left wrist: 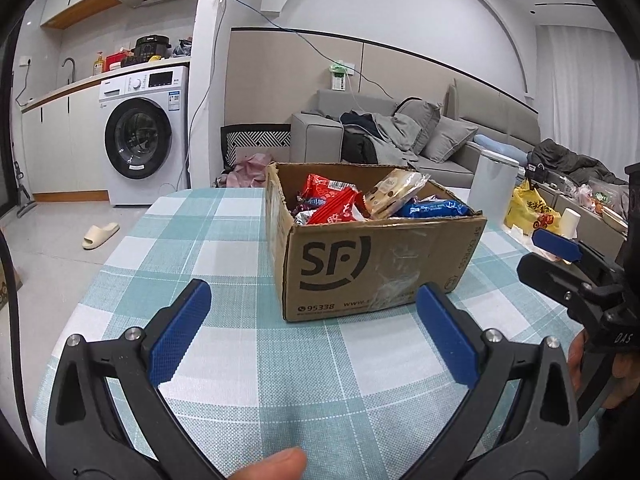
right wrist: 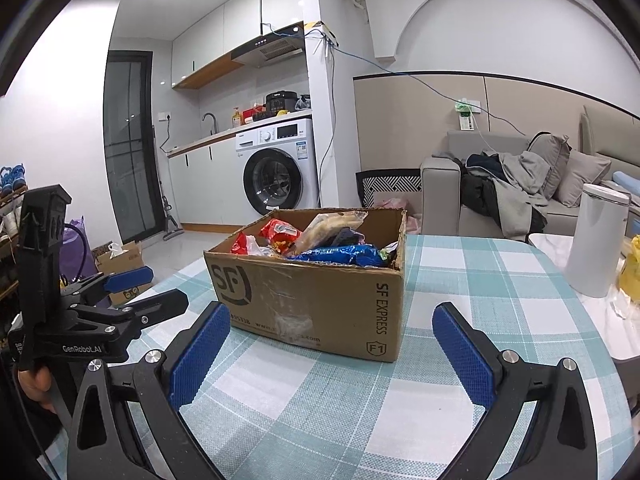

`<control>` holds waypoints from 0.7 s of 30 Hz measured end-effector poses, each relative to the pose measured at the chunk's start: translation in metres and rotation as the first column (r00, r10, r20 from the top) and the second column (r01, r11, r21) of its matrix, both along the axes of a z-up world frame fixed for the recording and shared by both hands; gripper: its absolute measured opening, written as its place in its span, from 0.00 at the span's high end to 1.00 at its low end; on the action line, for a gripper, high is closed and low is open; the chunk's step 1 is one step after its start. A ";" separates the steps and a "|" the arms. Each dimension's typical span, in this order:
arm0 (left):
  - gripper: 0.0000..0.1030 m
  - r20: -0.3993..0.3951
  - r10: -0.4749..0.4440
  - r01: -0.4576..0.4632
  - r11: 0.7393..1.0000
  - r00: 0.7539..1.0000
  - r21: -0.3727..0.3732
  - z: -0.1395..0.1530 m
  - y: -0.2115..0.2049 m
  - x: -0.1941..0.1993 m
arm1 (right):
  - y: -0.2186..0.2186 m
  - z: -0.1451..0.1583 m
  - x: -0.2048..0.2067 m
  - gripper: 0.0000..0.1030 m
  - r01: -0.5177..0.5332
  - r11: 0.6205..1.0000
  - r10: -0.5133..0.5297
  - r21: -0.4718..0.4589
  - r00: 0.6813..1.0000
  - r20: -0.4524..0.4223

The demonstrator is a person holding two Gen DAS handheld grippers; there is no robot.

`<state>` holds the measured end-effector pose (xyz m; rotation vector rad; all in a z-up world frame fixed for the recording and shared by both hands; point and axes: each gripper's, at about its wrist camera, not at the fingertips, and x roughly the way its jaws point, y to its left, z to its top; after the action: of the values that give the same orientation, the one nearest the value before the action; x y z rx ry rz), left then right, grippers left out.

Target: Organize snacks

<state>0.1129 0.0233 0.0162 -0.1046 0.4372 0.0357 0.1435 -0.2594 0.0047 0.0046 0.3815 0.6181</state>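
Observation:
A brown cardboard SF box [left wrist: 360,264] [right wrist: 320,300] stands on the checked tablecloth, open at the top and filled with snack packets. I see a red packet [left wrist: 332,204], a beige biscuit packet [left wrist: 394,194] and a blue packet [left wrist: 434,209] [right wrist: 340,255]. My left gripper [left wrist: 312,312] is open, just short of the box's near face, with nothing between its blue pads. My right gripper [right wrist: 332,336] is open too, in front of the box's right corner. Each view shows the other gripper at its edge.
The table [left wrist: 224,240] carries a teal and white checked cloth. A white canister [right wrist: 596,236] and a yellow bag [left wrist: 528,210] stand to the right of the box. Behind are a grey sofa [left wrist: 400,136], a washing machine [left wrist: 140,136] and a slipper [left wrist: 100,235] on the floor.

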 end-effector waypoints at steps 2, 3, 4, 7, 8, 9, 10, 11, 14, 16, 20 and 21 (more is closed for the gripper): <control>0.01 -0.001 0.002 -0.002 1.000 1.000 -0.002 -0.001 0.000 0.000 | -0.002 0.001 -0.002 0.00 -0.003 1.000 0.003 0.009 1.000 0.012; 0.01 0.000 0.001 -0.001 1.000 1.000 -0.001 -0.001 0.000 0.000 | -0.002 0.001 -0.003 0.00 -0.005 1.000 0.005 0.014 1.000 0.017; 0.01 0.001 0.002 -0.002 1.000 1.000 -0.001 -0.001 0.000 -0.001 | -0.003 0.001 -0.005 0.00 -0.006 1.000 0.006 0.018 1.000 0.022; 0.01 0.001 0.002 -0.002 1.000 1.000 0.000 -0.002 -0.001 -0.001 | -0.003 0.002 -0.005 0.00 -0.014 1.000 0.013 0.023 1.000 0.026; 0.01 -0.001 0.002 -0.002 1.000 1.000 0.000 -0.002 -0.001 0.000 | -0.004 0.002 -0.006 0.00 -0.011 1.000 0.010 0.019 1.000 0.027; 0.01 -0.004 0.001 -0.001 1.000 1.000 0.000 -0.002 -0.001 0.000 | -0.002 0.001 -0.005 0.00 -0.007 1.000 0.006 0.011 1.000 0.027; 0.01 -0.007 -0.001 0.001 1.000 1.000 -0.001 -0.002 -0.001 0.001 | 0.000 0.001 -0.005 0.00 -0.005 1.000 0.005 0.002 1.000 0.027; 0.01 -0.009 -0.001 0.001 1.000 1.000 0.000 -0.002 -0.001 0.001 | 0.001 0.001 -0.005 0.00 -0.006 1.000 0.006 -0.003 1.000 0.027; 0.01 -0.007 0.001 -0.001 1.000 1.000 -0.003 -0.003 0.000 0.000 | 0.002 0.001 -0.007 0.00 -0.002 1.000 0.002 -0.007 0.999 0.033; 0.01 -0.010 0.000 0.000 1.000 1.000 -0.001 -0.003 0.000 0.000 | 0.001 0.001 -0.007 0.00 0.000 1.000 0.000 -0.002 0.999 0.032; 0.01 -0.010 0.002 -0.002 1.000 1.000 -0.001 -0.003 0.000 0.000 | 0.000 0.001 -0.006 0.00 0.000 1.000 0.000 0.000 1.000 0.027; 0.01 -0.009 0.002 -0.002 1.000 1.000 -0.001 -0.003 0.000 0.000 | 0.001 0.001 -0.006 0.00 -0.001 1.000 0.001 0.000 1.000 0.029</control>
<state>0.1131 0.0233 0.0130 -0.1055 0.4465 0.0380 0.1376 -0.2588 0.0054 -0.0049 0.3539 0.6183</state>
